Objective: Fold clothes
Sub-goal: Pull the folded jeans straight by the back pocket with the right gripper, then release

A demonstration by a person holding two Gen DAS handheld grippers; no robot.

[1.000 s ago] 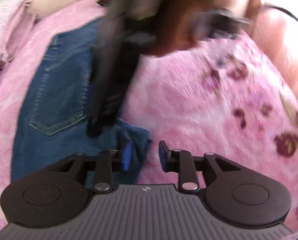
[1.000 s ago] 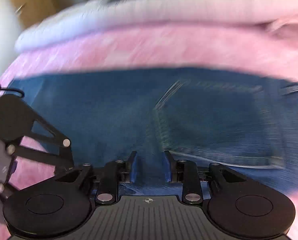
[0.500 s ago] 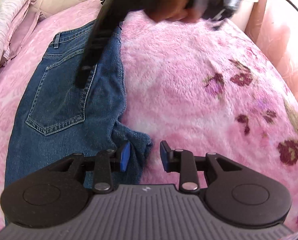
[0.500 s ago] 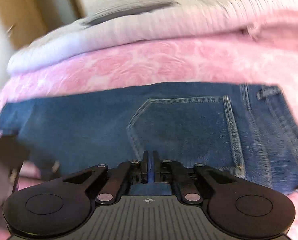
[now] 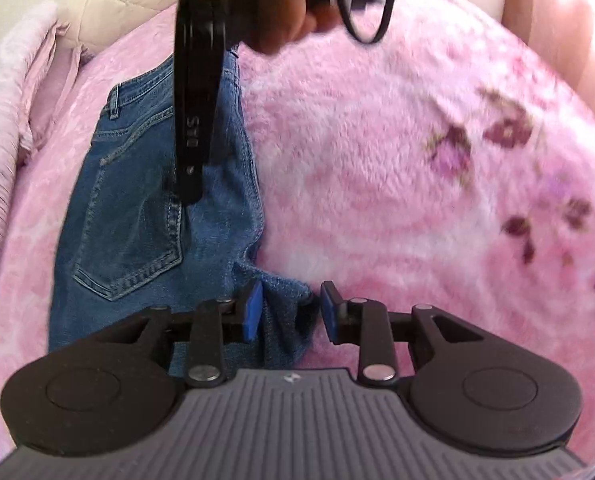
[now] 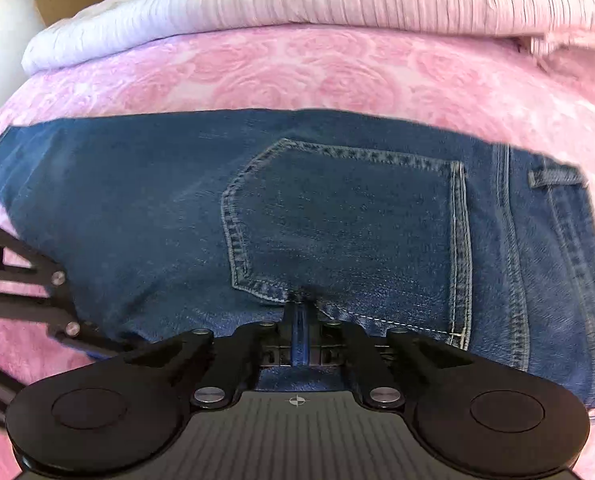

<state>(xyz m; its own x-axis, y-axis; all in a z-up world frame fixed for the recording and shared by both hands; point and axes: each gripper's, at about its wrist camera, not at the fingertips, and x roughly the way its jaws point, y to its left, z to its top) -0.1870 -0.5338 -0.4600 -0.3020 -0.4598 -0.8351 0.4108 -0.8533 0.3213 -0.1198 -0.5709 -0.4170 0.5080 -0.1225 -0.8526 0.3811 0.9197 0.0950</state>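
Jeans (image 6: 337,216) flat, back pocket up

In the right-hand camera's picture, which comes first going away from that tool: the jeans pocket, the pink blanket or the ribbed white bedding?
1. Jeans pocket, just ahead of the right tool.
2. Pink blanket, beyond the jeans.
3. Ribbed white bedding, along the top.

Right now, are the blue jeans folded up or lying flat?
Mostly flat. The jeans lie spread on the pink blanket, back pocket facing up; whether already halved, cannot tell.
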